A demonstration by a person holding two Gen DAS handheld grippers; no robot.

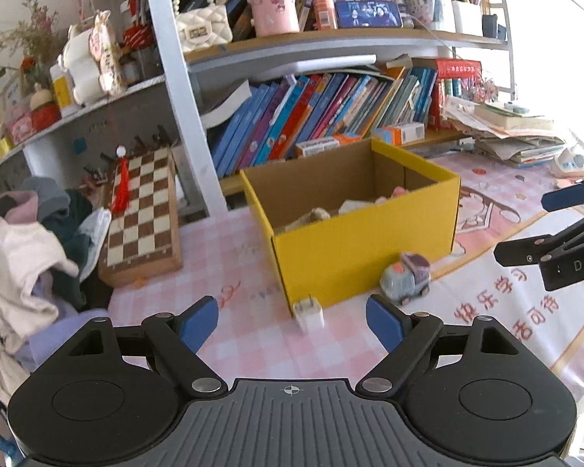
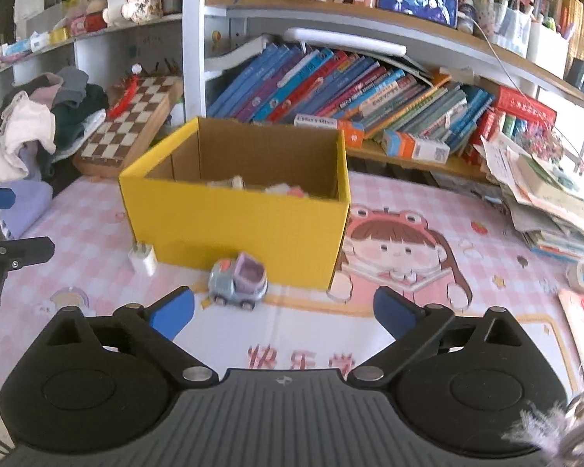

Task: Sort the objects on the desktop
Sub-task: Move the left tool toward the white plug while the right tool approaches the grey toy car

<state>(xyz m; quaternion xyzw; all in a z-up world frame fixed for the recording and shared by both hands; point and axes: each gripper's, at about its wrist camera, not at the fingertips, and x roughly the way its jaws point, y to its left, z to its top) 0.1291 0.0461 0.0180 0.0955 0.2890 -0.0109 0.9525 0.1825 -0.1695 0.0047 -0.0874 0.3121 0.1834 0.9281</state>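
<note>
Both your left gripper [image 1: 292,321] and right gripper [image 2: 284,311] gape wide, empty; toy truck [image 2: 237,282] touching yellow box [image 2: 237,225] may roll off if nudged.

The left gripper [image 1: 292,321] has a black body with two round discs flanking a grey ribbed centre plate, which carries a small crosshair mark. Black linkage arms, pinned with silver round rivets, run forward to two blue pads [image 1: 198,323]. The right gripper [image 2: 284,311] has the same build: black shell, grey ribbed plate with a small emblem, silver rivets and blue fingertips [image 2: 395,317]. Seen from the left wrist camera, its side bears white letters "DAS".
</note>
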